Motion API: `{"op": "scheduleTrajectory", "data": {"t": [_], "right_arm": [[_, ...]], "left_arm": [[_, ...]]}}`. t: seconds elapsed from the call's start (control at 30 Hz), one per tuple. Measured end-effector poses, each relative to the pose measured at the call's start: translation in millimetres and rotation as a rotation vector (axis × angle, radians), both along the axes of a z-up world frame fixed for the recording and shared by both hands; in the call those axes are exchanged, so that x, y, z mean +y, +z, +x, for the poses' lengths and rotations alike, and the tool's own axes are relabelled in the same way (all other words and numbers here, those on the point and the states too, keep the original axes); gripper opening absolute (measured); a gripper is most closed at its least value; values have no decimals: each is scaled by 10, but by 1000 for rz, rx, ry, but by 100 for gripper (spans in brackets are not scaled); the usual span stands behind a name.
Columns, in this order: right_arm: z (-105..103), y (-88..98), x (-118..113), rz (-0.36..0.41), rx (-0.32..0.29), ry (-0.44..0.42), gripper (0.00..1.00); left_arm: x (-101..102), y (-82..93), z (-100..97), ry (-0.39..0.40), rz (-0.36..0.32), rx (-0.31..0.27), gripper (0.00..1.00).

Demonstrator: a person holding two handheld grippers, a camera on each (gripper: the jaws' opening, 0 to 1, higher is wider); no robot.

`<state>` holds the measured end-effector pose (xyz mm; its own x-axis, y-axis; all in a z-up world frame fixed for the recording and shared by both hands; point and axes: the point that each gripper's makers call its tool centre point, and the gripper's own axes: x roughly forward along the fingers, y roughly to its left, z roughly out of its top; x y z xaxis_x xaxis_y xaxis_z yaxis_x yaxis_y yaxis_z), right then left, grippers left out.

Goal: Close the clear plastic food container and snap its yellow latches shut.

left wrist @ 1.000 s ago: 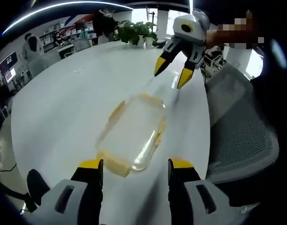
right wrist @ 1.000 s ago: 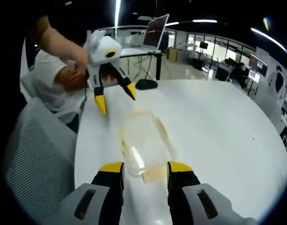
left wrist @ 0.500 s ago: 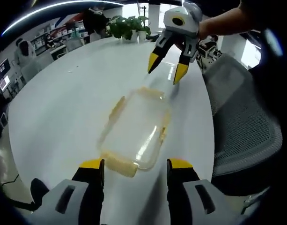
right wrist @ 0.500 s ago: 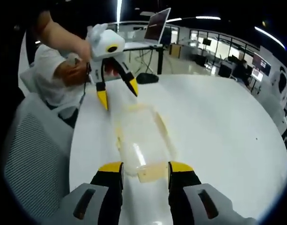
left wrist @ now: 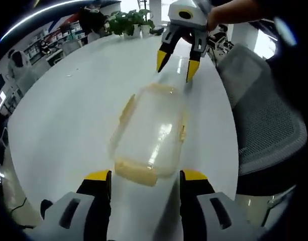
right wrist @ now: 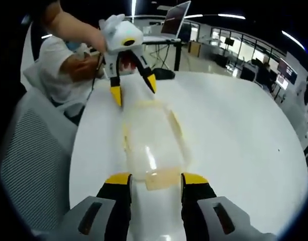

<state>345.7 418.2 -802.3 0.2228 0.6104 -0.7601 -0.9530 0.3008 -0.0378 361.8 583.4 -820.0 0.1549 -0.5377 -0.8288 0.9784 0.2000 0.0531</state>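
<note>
A clear plastic food container (left wrist: 149, 131) (right wrist: 149, 144) lies on the white table with its lid on. Yellow latches show on its ends and long sides; an end latch (left wrist: 135, 172) faces my left gripper and another (right wrist: 160, 178) faces my right. My left gripper (left wrist: 145, 182) is open, its yellow-tipped jaws on either side of the near end. Seen from the right gripper view, it (right wrist: 133, 88) hangs over the container's far end. My right gripper (right wrist: 150, 182) is open at the opposite end, and in the left gripper view it (left wrist: 175, 62) hovers just beyond the container.
A grey mesh chair (left wrist: 264, 115) (right wrist: 35, 155) stands close to the table edge beside the container. A potted plant (left wrist: 124, 21) sits at the far end of the table. A laptop (right wrist: 175, 20) and a dark mouse (right wrist: 163, 74) lie beyond the left gripper.
Both grippers have moved closer to the container's two ends. The container has stayed in place on the table.
</note>
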Motion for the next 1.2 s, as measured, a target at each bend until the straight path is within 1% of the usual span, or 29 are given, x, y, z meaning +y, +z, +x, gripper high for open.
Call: {"op": "scheduleTrajectory", "data": {"t": [0.2,0.33,0.47,0.57,0.73,0.9,1.03,1.2], "right_arm": [[32,-26,7,-14,4,11,40],[36,-70,12,-33,15,24,40],[19,-130,2,-56,22,50,40],[22,-158,-6,-61,35,50,41],[68,-193,-27,-71,37,47,41],[119,-227,-21,-81,38,56,41],[124,-260,3,-91,48,74,41],[131,-278,33,-98,57,91,41]], "left_arm": [[-8,-12,38,-50,20,-30,52],[-14,-7,59,-73,26,-31,51],[13,-26,95,-107,55,-47,51],[34,-60,107,-138,73,-44,51],[59,-107,127,-187,104,-48,50],[49,-115,137,-206,109,-44,50],[57,-146,114,-234,124,-36,47],[54,-165,108,-239,128,-26,46]]}}
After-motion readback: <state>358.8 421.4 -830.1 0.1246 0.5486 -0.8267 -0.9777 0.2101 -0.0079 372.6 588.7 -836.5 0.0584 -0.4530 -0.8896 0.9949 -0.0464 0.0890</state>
